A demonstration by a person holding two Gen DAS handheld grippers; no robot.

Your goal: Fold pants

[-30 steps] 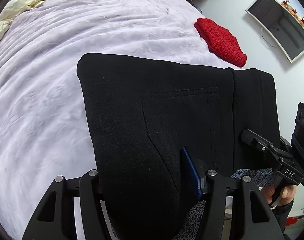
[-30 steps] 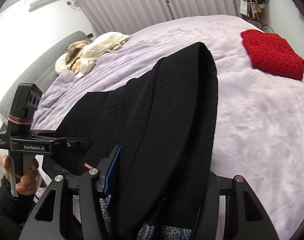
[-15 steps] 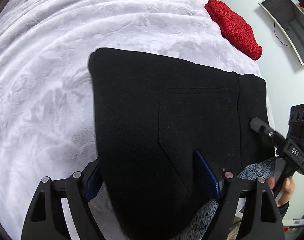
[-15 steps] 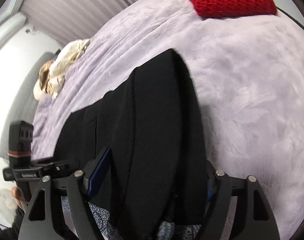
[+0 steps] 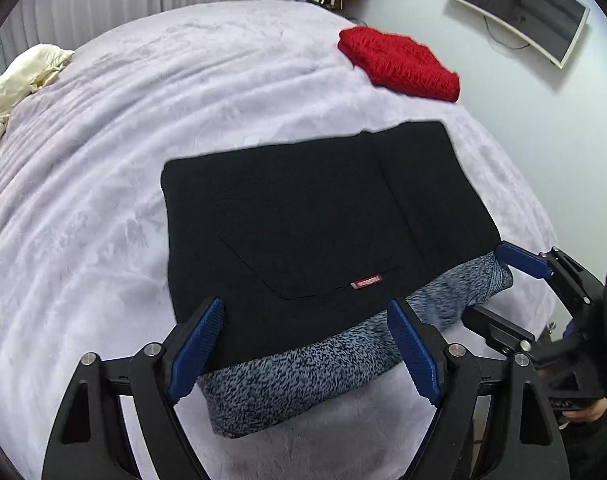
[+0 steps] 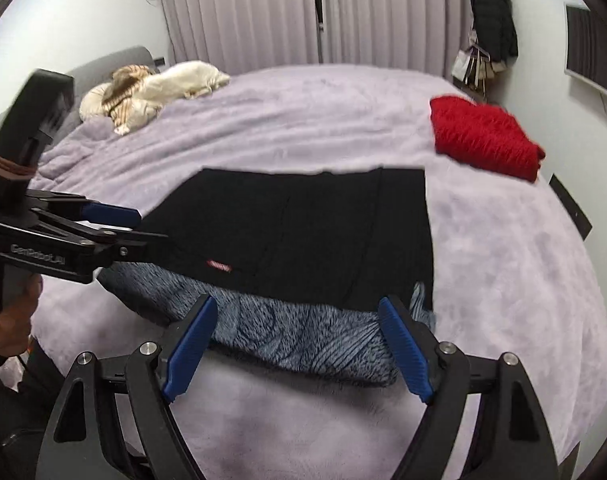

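Two hand-held grippers, left hand-held gripper and right hand-held gripper, are hovering with jaws apart, freshly opened, gripping nothing; folded black fleece-lined pants are lying flat just beyond them on the lilac plush bed.

light: even, soft, indoor, moderately bright | shadows: faint | glare: none | distortion: strong fisheye, bed bulges, dark vignette in corners | blur: right view motion-smeared, red knit and pants edges soft; left view sharper | detail: black cloth swallows folds
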